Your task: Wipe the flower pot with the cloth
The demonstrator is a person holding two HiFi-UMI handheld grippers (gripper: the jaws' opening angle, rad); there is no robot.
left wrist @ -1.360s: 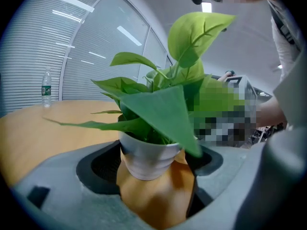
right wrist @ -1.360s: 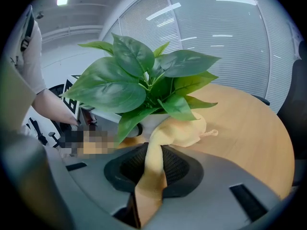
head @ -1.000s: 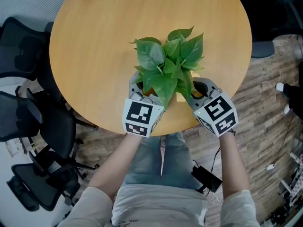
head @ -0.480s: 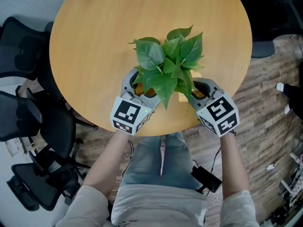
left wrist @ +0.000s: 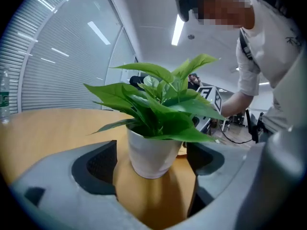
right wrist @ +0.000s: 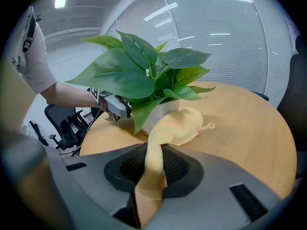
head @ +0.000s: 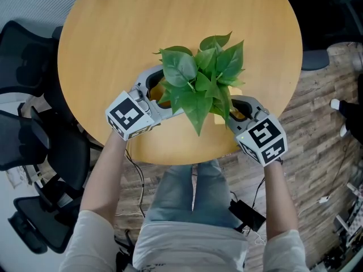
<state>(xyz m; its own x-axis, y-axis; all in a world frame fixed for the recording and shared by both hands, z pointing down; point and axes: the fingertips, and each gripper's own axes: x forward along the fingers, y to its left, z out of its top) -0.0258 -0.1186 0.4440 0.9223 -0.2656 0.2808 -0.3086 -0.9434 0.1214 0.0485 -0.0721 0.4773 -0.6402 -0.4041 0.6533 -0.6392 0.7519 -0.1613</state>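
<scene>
One white, leafy flower pot (left wrist: pixel 149 150) faces the wide left claw (left wrist: pixel 153 170); right claw (right wrist: pixel 152 175) grips yellow cloth (right wrist: pixel 181 126).

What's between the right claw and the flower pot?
A yellow cloth: the right gripper pinches it, its bunched end against the flower pot. Right gripper view shows this.
</scene>
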